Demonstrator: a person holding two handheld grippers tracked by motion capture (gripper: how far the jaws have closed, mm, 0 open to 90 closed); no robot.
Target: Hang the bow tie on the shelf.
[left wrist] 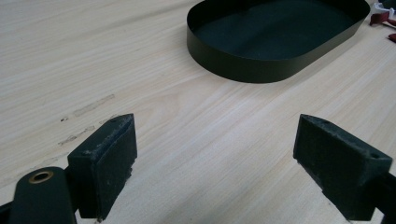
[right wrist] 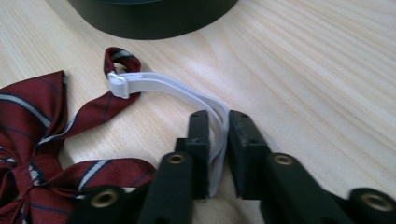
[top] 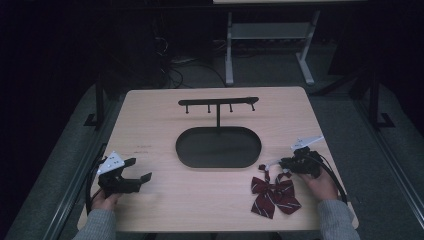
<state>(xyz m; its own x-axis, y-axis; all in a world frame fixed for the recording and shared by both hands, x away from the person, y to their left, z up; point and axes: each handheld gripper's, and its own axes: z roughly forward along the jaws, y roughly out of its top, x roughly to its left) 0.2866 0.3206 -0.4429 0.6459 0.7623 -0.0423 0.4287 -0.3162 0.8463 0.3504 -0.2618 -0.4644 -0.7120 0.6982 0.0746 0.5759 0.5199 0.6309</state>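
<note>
A dark red striped bow tie lies on the wooden table at the front right; its cloth fills the left of the right gripper view. Its white elastic strap runs from a small loop into the jaws of my right gripper, which is shut on it. That gripper sits just right of the bow. My left gripper rests near the front left, open, with bare table between its pads. A black oval tray with a peg rack stands mid-table.
The tray's black wall lies ahead and to the right of the left gripper. The same wall is close beyond the bow's strap. A white desk frame stands on the floor behind the table.
</note>
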